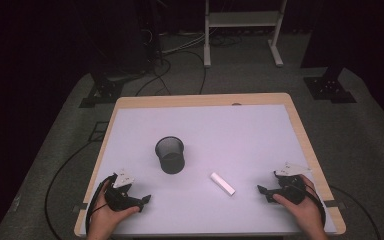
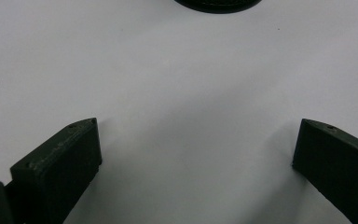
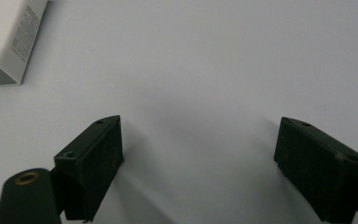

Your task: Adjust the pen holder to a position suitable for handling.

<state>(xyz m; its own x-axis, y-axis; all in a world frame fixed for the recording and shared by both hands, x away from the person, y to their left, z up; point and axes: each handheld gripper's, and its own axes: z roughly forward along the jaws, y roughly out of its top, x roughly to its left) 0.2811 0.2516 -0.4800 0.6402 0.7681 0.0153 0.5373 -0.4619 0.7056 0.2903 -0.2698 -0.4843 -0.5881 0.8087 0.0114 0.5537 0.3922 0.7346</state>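
Both grippers' fingers gape apart; white box lies flat, pointing diagonally toward cup.

One black mesh cup, one white box, two grippers on one table

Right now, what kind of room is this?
Probably a lab or studio set up for recording. A single table with a white top stands on grey carpet, dark curtains hang behind, cables trail across the floor, and black stand bases sit beside it.
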